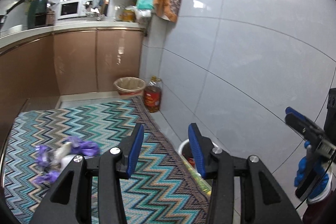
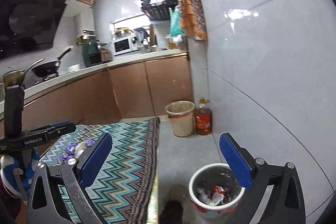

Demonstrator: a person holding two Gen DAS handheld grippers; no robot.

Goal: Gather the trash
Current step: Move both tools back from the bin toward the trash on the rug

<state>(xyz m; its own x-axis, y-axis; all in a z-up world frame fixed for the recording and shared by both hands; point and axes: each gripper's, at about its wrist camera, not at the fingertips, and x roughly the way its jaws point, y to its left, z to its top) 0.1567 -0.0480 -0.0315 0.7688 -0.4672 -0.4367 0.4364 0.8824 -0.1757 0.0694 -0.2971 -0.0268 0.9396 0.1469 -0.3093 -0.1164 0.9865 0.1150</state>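
— How do the jaws stand?
— Both are apart with nothing between them: the right gripper [image 2: 166, 157] spread wide, the left gripper [image 1: 166, 149] only partly.
— And the trash?
— A crumpled purple and white heap [image 1: 61, 155] lies on the zigzag cloth [image 1: 100, 119], left of the left gripper; too blurred to tell its long axis. More wrappers [image 2: 216, 192] sit in the small bin [image 2: 194, 201] on the floor below the right gripper.
— What is farther off?
— A beige bin [image 2: 181, 119] and an oil bottle [image 2: 203, 119] stand side by side at the wall, beyond the cloth's far edge.
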